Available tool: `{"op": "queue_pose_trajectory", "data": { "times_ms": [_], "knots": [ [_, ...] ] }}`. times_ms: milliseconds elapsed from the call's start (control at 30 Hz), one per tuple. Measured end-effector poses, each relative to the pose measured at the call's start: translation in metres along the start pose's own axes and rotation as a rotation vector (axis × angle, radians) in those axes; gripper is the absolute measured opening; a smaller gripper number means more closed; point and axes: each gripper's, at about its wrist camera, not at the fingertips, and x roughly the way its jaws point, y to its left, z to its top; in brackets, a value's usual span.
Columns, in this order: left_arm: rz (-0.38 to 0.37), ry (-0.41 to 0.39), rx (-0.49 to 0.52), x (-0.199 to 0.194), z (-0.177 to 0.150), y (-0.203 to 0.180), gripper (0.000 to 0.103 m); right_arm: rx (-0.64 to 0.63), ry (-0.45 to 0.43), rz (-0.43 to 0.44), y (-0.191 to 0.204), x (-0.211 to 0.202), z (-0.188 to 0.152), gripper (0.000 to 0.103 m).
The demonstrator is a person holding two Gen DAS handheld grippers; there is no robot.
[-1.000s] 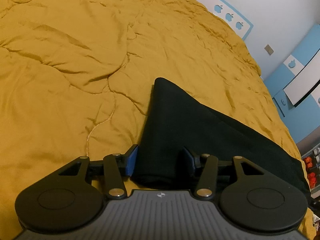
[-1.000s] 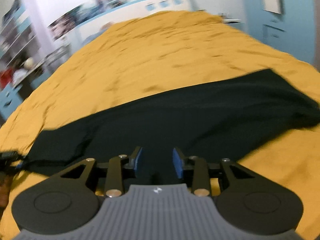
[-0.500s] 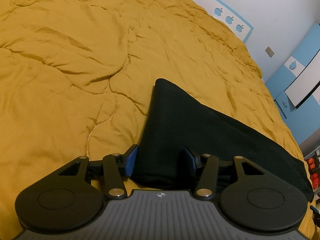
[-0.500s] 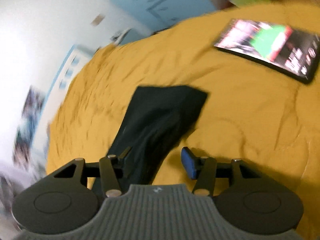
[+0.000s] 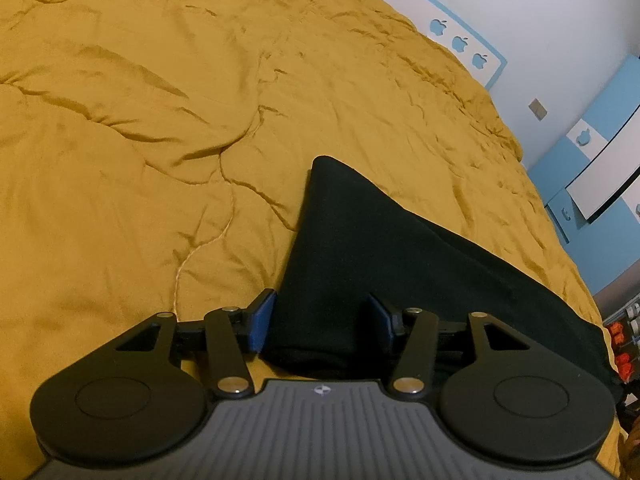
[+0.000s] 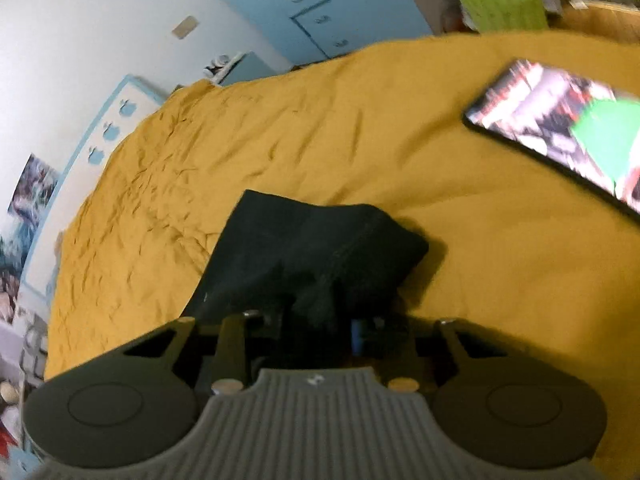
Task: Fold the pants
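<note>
Black pants (image 5: 372, 256) lie on a mustard-yellow quilt (image 5: 160, 120). In the left wrist view one end of them sits between the fingers of my left gripper (image 5: 320, 320), whose blue pads stand apart on either side of the cloth. In the right wrist view my right gripper (image 6: 320, 330) has its fingers drawn close together on a bunched, raised end of the pants (image 6: 316, 248). The fold hides most of the right pads.
A lit tablet (image 6: 560, 128) lies on the quilt to the right in the right wrist view. White and blue walls and blue cabinets (image 6: 320, 12) stand past the bed's far edge. A green stool (image 6: 504, 4) stands beyond the bed.
My right gripper swung from the middle of the pants to one end and closed on it, bunching the cloth. My left gripper stayed in place with its fingers apart.
</note>
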Motion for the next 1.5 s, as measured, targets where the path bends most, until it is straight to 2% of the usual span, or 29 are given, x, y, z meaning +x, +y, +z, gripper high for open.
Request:
{"op": "queue_pose_trajectory", "data": {
  "times_ms": [133,200,300,433,567,733,800,867,933,967,1033,1167,1200,1267,1333,1367,1433,1500],
  "knots": [
    [0.003,0.002,0.001,0.000,0.001,-0.001,0.062,-0.067,-0.021,0.006,0.007,-0.005,-0.003,0.016],
    [0.001,0.001,0.000,0.000,0.001,0.000,0.062,-0.135,-0.048,-0.014,0.024,-0.003,-0.004,0.015],
    [-0.004,0.001,-0.006,0.000,0.001,0.000,0.062,-0.310,-0.122,-0.036,0.060,-0.007,-0.012,0.013],
    [-0.004,0.002,-0.008,0.000,0.001,0.001,0.062,-0.507,-0.204,0.002,0.105,-0.022,-0.031,0.012],
    [-0.005,0.002,-0.008,0.001,0.001,0.001,0.062,-0.780,-0.285,0.079,0.152,-0.039,-0.067,0.012],
    [-0.005,0.002,-0.008,0.001,0.001,0.001,0.062,-1.235,-0.326,0.191,0.194,-0.046,-0.150,0.012],
    [-0.005,0.002,-0.008,0.001,0.001,0.001,0.062,-1.397,-0.298,0.238,0.198,-0.043,-0.189,0.012],
    [-0.005,0.002,-0.008,0.001,0.001,0.002,0.062,-1.524,-0.214,0.270,0.197,-0.033,-0.223,0.014],
    [-0.006,0.001,-0.008,0.001,0.001,0.001,0.062,-1.612,-0.013,0.261,0.196,-0.010,-0.250,0.029],
    [-0.007,0.001,-0.010,0.001,0.002,0.002,0.062,-1.649,0.044,0.246,0.195,-0.003,-0.262,0.031],
    [-0.012,0.001,-0.015,0.000,0.002,0.002,0.062,-1.675,0.004,0.254,0.193,-0.008,-0.269,0.033],
    [-0.013,-0.011,-0.023,-0.002,0.002,0.002,0.061,-1.577,0.040,0.329,0.196,-0.025,-0.248,0.032],
    [0.013,-0.041,-0.010,-0.007,0.001,-0.001,0.057,-1.561,0.038,0.338,0.193,-0.031,-0.241,0.032],
    [0.087,-0.129,0.065,-0.020,-0.002,-0.016,0.059,-1.515,0.023,0.349,0.189,-0.039,-0.228,0.033],
    [0.114,-0.208,0.126,-0.034,-0.006,-0.031,0.062,-1.455,-0.010,0.341,0.179,-0.044,-0.214,0.038],
    [0.123,-0.248,0.153,-0.042,-0.008,-0.038,0.064,-1.409,-0.021,0.331,0.174,-0.044,-0.204,0.040],
    [0.127,-0.309,0.179,-0.057,-0.013,-0.056,0.074,-1.334,-0.003,0.307,0.163,-0.038,-0.192,0.045],
    [0.081,-0.296,0.135,-0.066,-0.018,-0.075,0.076,-1.268,0.011,0.292,0.149,-0.033,-0.183,0.045]
  ]
}}
